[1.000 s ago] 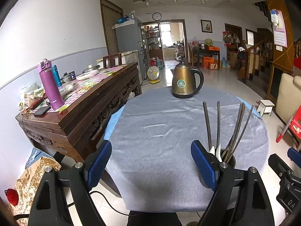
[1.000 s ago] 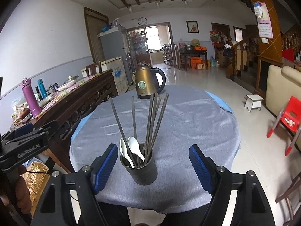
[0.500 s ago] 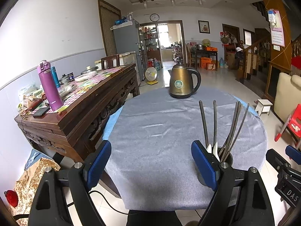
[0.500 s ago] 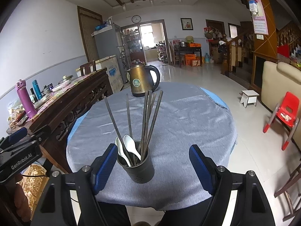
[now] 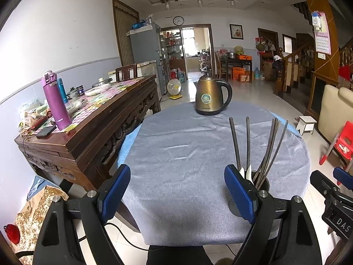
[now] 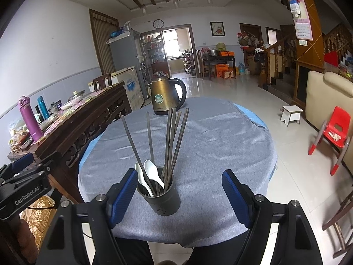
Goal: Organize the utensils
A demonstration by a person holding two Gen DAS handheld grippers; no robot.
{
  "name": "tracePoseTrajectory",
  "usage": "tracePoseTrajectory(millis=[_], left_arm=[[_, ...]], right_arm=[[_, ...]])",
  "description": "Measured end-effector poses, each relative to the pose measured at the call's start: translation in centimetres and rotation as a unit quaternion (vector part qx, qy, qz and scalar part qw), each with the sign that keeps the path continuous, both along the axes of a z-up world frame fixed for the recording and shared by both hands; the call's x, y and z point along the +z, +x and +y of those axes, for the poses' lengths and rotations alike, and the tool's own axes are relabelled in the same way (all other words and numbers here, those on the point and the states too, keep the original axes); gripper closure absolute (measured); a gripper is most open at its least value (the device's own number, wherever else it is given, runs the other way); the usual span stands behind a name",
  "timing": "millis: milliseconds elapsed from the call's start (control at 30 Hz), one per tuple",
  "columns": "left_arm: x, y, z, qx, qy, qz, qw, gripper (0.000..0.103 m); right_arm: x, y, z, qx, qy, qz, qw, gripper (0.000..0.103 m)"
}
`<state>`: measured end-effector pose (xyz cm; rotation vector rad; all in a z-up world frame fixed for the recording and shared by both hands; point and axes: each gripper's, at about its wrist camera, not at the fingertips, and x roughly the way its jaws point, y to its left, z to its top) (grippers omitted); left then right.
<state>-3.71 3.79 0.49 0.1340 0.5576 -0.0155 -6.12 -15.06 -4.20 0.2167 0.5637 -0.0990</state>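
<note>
A dark cylindrical utensil holder (image 6: 162, 195) stands near the front edge of the round table with a grey cloth (image 6: 209, 137). It holds several dark chopsticks (image 6: 174, 141) and two white spoons (image 6: 150, 175). My right gripper (image 6: 179, 195) is open and empty, its blue pads on either side of the holder but back from it. In the left wrist view the holder (image 5: 262, 184) is partly hidden behind the right finger (image 5: 239, 193). My left gripper (image 5: 176, 191) is open and empty, to the left of the holder. The chopsticks (image 5: 268, 145) rise above it.
A brass-coloured kettle (image 6: 165, 99) stands at the far side of the table. A carved wooden sideboard (image 5: 99, 119) with a purple bottle (image 5: 56, 103) and clutter is to the left. A red child's chair (image 6: 333, 132) and a white stool (image 6: 292, 114) stand on the floor to the right.
Both grippers have drawn back and risen slightly from the table; the holder looks a little farther away. Both stay open and empty.
</note>
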Motion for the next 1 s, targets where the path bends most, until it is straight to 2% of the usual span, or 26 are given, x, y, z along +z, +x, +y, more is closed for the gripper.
tracePoseTrajectory(millis=[1000], left_arm=[[-0.2, -0.4, 1.7, -0.004, -0.021, -0.001, 0.9998, 0.016]], right_arm=[[1.4, 0.3, 2.6, 0.004, -0.032, -0.001, 0.999, 0.021]])
